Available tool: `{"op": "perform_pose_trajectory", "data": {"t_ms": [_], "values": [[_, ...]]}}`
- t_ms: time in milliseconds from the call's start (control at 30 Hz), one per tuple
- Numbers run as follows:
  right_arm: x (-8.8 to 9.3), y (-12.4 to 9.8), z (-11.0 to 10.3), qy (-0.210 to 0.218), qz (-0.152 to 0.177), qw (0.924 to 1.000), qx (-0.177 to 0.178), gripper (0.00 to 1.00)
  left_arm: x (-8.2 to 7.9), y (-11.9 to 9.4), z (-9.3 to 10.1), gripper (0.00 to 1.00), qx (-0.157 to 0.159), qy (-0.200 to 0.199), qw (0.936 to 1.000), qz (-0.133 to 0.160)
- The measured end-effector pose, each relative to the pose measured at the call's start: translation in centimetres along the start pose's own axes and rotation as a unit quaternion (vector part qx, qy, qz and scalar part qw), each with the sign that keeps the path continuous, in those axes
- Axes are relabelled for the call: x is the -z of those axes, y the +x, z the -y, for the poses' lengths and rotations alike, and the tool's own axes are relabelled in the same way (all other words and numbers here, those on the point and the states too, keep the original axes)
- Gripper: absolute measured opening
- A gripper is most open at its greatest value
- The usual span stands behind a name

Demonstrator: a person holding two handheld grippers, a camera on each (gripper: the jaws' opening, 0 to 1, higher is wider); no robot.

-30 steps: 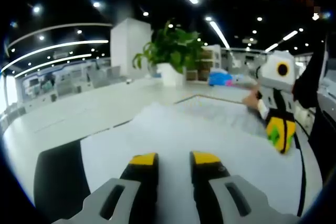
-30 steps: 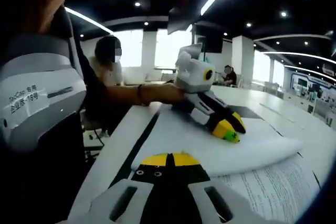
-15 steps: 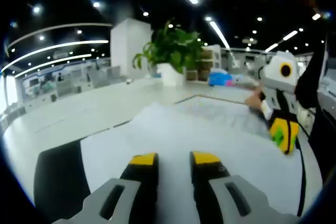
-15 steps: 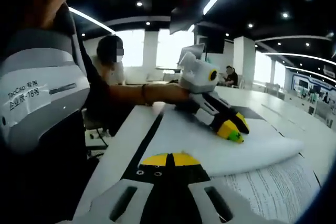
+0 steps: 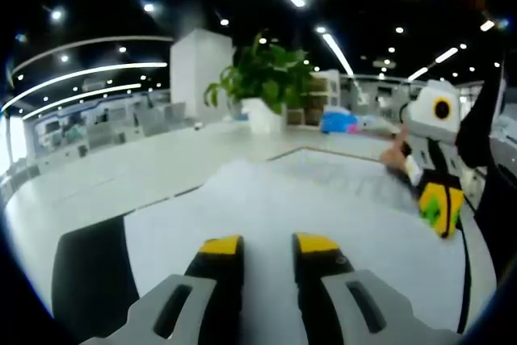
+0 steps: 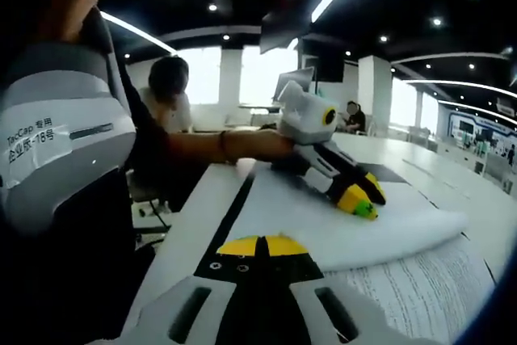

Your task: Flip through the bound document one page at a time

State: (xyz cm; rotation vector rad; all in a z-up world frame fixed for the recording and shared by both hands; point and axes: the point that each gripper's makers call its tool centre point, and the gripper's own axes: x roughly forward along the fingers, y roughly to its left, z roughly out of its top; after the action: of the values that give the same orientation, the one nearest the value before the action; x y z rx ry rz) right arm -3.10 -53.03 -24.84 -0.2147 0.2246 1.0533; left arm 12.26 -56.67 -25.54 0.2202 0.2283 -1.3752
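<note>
Since a second ago the right gripper (image 5: 437, 208) has slid a little toward 3 o'clock in the left gripper view, and in the right gripper view the left gripper (image 6: 361, 198) has edged the same way across the paper. Left gripper's own jaws rise at 6 o'clock in its view, yellow-tipped and apart with a clear gap, hovering over the white blank page (image 5: 323, 208) of the bound document, which lies open on the white desk (image 5: 121, 171). At 12 o'clock a potted plant (image 5: 262, 78) stands on the desk beyond the document. In the right gripper view that gripper's jaws (image 6: 256, 246) are pressed together at 6 o'clock, with nothing seen between them. A curled blank page (image 6: 339, 228) arches at centre, and a printed page (image 6: 420, 288) lies flat at 4 o'clock. The person's forearm (image 6: 218, 147) reaches in from 9 o'clock.
</note>
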Motion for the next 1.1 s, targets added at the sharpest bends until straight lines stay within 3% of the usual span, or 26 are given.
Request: {"op": "perform_pose_trajectory", "data": {"t_ms": [300,433,500,733,1100], "values": [[-1.7,-0.6,-0.9,0.011,0.025,0.9995,-0.018,0.05,0.0,0.0,0.0,0.25,-0.001,-0.003,1.0000,0.000],[-2.9,-1.9,0.1,0.031,0.047,0.9984,-0.009,0.18,0.0,0.0,0.0,0.25,-0.001,-0.003,1.0000,0.000],[-3.1,-2.5,0.7,0.029,0.049,0.9984,0.001,0.19,0.0,0.0,0.0,0.25,-0.001,-0.003,1.0000,0.000],[-2.8,-4.2,2.6,0.014,0.041,0.9985,0.034,0.26,0.0,0.0,0.0,0.25,-0.001,-0.003,1.0000,0.000],[-1.8,-5.9,4.0,0.023,0.039,0.9982,0.039,0.39,-0.1,0.0,0.0,0.25,-0.001,-0.005,1.0000,0.002]]}}
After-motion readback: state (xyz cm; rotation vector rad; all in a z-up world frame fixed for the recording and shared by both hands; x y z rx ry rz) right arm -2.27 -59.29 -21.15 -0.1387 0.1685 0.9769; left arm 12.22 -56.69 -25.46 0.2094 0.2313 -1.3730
